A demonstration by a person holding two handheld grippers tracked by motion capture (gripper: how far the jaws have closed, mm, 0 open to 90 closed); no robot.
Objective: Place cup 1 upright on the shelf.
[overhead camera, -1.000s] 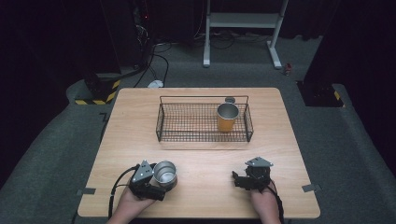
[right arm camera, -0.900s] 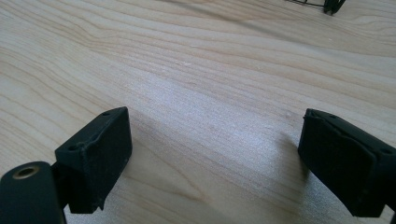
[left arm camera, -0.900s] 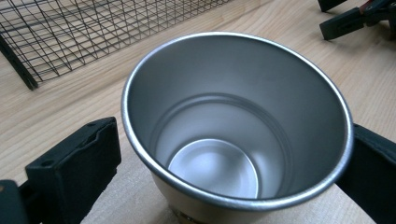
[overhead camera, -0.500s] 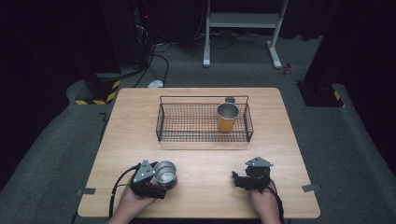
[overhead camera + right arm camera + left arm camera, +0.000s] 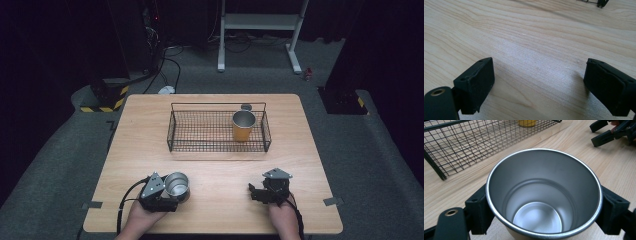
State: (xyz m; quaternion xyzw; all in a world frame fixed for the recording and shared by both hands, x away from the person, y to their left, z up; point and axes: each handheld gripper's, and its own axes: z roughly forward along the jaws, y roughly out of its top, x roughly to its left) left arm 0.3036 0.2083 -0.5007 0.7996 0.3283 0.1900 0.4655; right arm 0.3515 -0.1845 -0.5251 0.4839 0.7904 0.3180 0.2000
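Observation:
A bare steel cup (image 5: 177, 184) stands upright near the table's front left, its empty inside open to the left gripper view (image 5: 544, 195). My left gripper (image 5: 175, 189) (image 5: 544, 215) has just been closing, and its black pads now press on the cup's two sides. At the front right my right gripper (image 5: 255, 192) (image 5: 539, 85) rests low over bare wood, open, with nothing between its jaws. It also appears at the top right of the left gripper view (image 5: 611, 132).
A black wire basket (image 5: 172, 135) (image 5: 461, 145) sits mid-table and holds a gold-sided cup (image 5: 243, 125) (image 5: 527, 122) at its right end. A small round disc (image 5: 246, 106) lies behind it. The table's front edge is close behind both hands.
The left gripper's jaws have drawn in onto the steel cup. Both hands and the cup stay where they were.

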